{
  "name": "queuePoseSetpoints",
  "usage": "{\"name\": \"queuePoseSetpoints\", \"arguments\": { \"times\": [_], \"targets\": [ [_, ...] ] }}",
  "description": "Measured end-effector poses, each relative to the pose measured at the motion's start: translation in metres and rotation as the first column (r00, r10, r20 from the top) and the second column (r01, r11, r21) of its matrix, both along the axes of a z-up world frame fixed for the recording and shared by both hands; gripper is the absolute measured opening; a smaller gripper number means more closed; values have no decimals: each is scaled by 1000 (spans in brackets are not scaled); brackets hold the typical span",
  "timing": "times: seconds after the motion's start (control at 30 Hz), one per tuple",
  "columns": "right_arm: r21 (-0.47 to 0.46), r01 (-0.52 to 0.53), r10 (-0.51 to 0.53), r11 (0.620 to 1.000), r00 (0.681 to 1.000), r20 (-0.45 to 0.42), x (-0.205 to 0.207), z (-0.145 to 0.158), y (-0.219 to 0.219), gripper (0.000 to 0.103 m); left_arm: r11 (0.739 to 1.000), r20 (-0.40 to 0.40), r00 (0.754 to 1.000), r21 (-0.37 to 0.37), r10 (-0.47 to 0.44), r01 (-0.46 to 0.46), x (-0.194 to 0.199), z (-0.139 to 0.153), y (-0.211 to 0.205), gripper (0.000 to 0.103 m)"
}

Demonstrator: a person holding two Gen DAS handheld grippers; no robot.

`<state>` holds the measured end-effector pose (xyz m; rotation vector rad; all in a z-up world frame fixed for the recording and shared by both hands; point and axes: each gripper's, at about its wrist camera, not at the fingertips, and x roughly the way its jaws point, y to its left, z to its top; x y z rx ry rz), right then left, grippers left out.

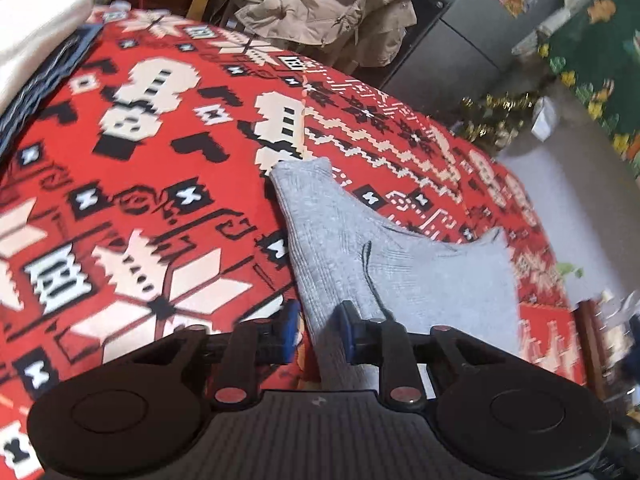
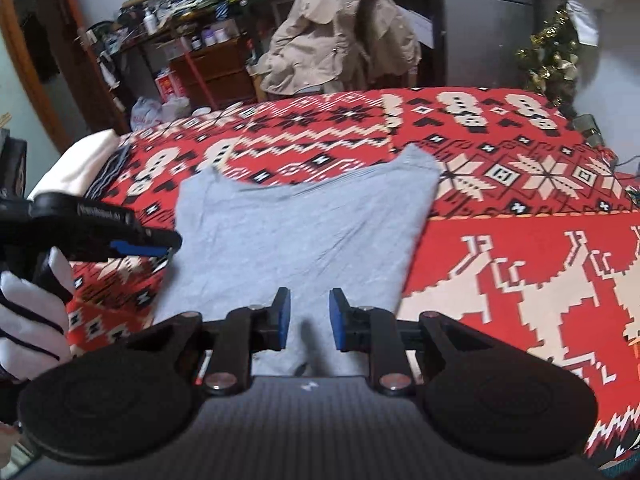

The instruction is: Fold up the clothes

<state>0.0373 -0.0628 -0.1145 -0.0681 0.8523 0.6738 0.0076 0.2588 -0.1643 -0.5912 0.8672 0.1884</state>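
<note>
A grey sleeveless top [image 2: 296, 232] lies flat on the red patterned blanket [image 2: 520, 248], its two shoulder points at the far end. My right gripper [image 2: 309, 320] hovers over the near hem, open, with nothing pinched between its blue pads. My left gripper [image 1: 318, 330] is at the garment's left edge; in the left wrist view the grey top [image 1: 400, 272] runs through the gap between the jaws, and the pads stand clear of it. From the right wrist view the left gripper [image 2: 160, 246] shows side-on, held by a white-gloved hand [image 2: 28, 320].
A white folded pile [image 2: 80, 160] on a dark blue cloth lies at the bed's far left corner. Behind the bed stand a chair with a beige jacket [image 2: 340, 28], a cluttered desk [image 2: 192, 8] and a tinsel tree [image 2: 552, 56].
</note>
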Motion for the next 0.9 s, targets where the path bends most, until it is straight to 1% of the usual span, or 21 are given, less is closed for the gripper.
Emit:
{"name": "queuePoseSetpoints", "arguments": {
  "times": [0.1, 0.23, 0.33, 0.43, 0.5, 0.6, 0.7, 0.8, 0.9],
  "targets": [
    [13, 19, -19, 1000, 1000, -2, 7, -1, -5, 24, 998, -21, 1000, 57, 13, -12, 8, 2, -7, 18],
    [31, 28, -28, 999, 1000, -6, 11, -2, -9, 24, 993, -40, 998, 114, 42, -37, 14, 4, -15, 9],
    [38, 29, -29, 999, 1000, 1, 10, 0, -13, 24, 986, -53, 996, 156, 72, -63, 16, 8, -25, 6],
    [48, 41, -41, 998, 999, 7, 11, 2, -21, 25, 977, -40, 995, 199, 92, -82, 15, 22, -35, 5],
    [58, 58, -58, 997, 998, 6, 14, 2, -30, 25, 975, -9, 997, 210, 81, -77, 14, 37, -43, 5],
    [76, 90, -90, 993, 996, 1, 18, 1, -45, 25, 962, 47, 998, 269, 36, -47, 17, 63, -63, 5],
    [88, 125, -125, 988, 992, -3, 21, -1, -60, 25, 941, 94, 995, 337, -44, 10, 26, 85, -92, 5],
    [106, 164, -164, 981, 986, -7, 24, -2, -76, 25, 929, 105, 984, 358, -141, 95, 44, 96, -125, 5],
    [120, 200, -200, 972, 980, -8, 25, -3, -93, 25, 908, 100, 968, 380, -231, 177, 65, 94, -162, 5]
  ]
}}
